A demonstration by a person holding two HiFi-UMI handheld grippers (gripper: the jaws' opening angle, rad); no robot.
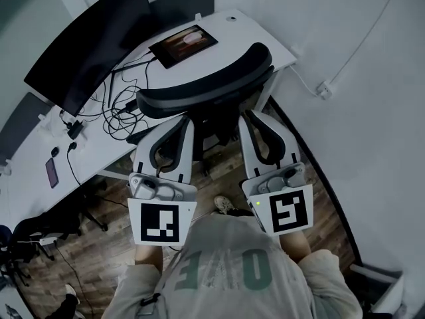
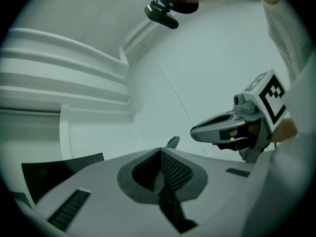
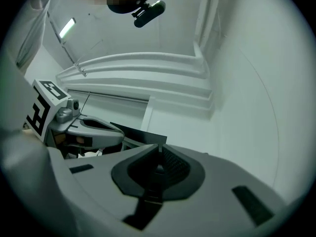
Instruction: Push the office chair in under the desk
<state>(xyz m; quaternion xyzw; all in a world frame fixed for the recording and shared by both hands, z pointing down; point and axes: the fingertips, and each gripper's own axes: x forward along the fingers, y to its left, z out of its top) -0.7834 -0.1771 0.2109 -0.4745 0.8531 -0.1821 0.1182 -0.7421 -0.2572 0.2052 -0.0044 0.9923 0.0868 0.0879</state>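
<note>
You are holding the left gripper (image 1: 171,133), jaws pressed together on nothing, just behind the office chair (image 1: 206,88), whose backrest is showing at the desk (image 1: 255,32) edge only in the head view. The right gripper (image 1: 260,128) is likewise closed; both gripper views are facing bare wall (image 2: 197,73).

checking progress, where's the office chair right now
Head view, centre: the office chair stands at the near edge of the white desk, just beyond the left gripper and right gripper.

Your white desk (image 1: 229,32) carries a black monitor (image 1: 86,42); a tablet (image 1: 183,44) lies just right of it, tangled cables (image 1: 119,108) before it.
</note>
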